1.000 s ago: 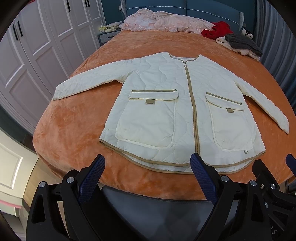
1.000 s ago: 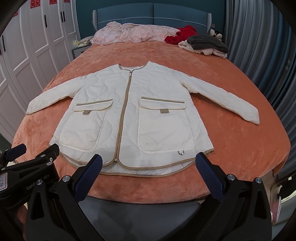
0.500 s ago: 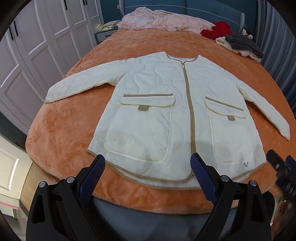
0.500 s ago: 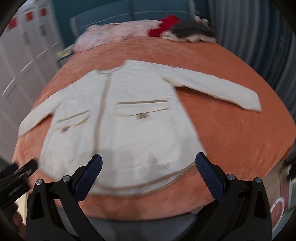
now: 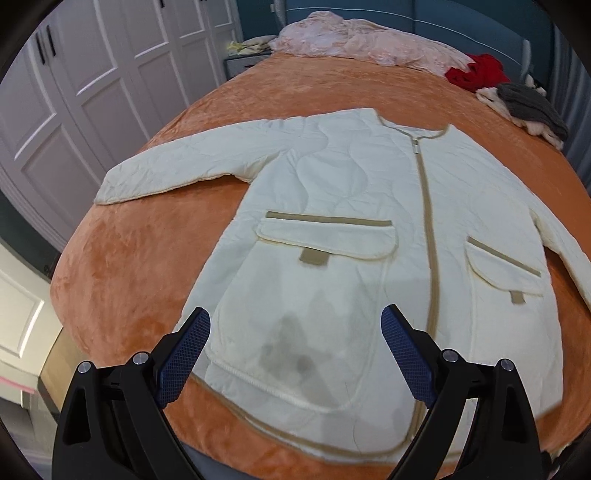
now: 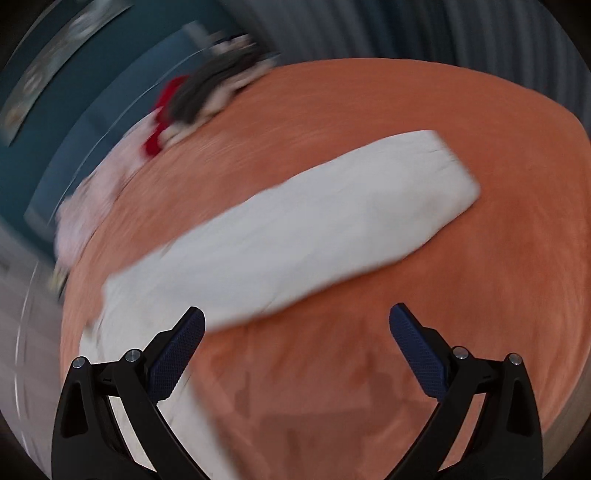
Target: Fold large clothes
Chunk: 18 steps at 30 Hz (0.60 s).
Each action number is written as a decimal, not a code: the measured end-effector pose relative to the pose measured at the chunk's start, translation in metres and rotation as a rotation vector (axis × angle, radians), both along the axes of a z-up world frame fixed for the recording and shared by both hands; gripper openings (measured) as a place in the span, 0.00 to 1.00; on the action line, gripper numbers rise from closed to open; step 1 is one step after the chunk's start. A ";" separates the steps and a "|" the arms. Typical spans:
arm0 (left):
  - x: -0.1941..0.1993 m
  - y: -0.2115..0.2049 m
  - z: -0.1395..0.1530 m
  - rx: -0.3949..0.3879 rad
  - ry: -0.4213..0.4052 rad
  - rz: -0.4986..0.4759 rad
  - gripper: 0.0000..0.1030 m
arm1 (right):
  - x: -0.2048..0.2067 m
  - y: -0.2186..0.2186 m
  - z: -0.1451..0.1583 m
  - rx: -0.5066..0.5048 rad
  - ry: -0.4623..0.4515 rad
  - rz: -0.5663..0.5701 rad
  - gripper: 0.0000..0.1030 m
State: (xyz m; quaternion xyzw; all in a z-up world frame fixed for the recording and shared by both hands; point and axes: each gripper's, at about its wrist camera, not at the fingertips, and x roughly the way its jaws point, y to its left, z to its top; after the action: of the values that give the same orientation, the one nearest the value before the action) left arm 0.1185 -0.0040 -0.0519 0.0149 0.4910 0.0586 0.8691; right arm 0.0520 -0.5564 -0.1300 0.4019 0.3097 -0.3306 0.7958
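Note:
A cream quilted jacket (image 5: 362,206) with tan zip trim and two flap pockets lies flat, face up, on the orange bedspread (image 5: 129,258), sleeves spread out. My left gripper (image 5: 295,354) is open and empty, just above the jacket's lower left pocket near the hem. In the blurred right wrist view, the jacket's right sleeve (image 6: 295,229) runs diagonally across the bed. My right gripper (image 6: 295,350) is open and empty, over the bedspread (image 6: 480,295) just below that sleeve.
A pink quilt (image 5: 362,40) lies at the head of the bed. Red (image 5: 476,72), grey and cream clothes (image 5: 528,107) are piled at the far right. White wardrobe doors (image 5: 74,92) stand to the left. Grey curtains (image 6: 443,33) hang on the right.
Both grippers have moved forward over the bed. The left has come in over the jacket's hem. The right has swung quickly to the right and tilted, toward the right sleeve.

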 end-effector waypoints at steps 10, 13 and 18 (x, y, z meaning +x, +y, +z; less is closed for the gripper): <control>0.027 0.014 -0.030 -0.011 0.051 0.075 0.89 | -0.015 -0.076 -0.058 0.112 0.002 -0.262 0.87; 0.028 0.018 -0.035 -0.010 0.061 0.087 0.89 | -0.007 -0.083 -0.056 0.091 0.004 -0.282 0.61; 0.025 0.024 -0.040 0.018 0.069 0.091 0.89 | 0.006 -0.082 -0.040 0.076 -0.025 -0.262 0.14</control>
State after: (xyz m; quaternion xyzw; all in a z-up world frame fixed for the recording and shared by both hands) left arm 0.1440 0.0200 -0.0918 0.0025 0.5202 0.1019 0.8479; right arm 0.0581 -0.6384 -0.1704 0.4729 0.2569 -0.4146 0.7338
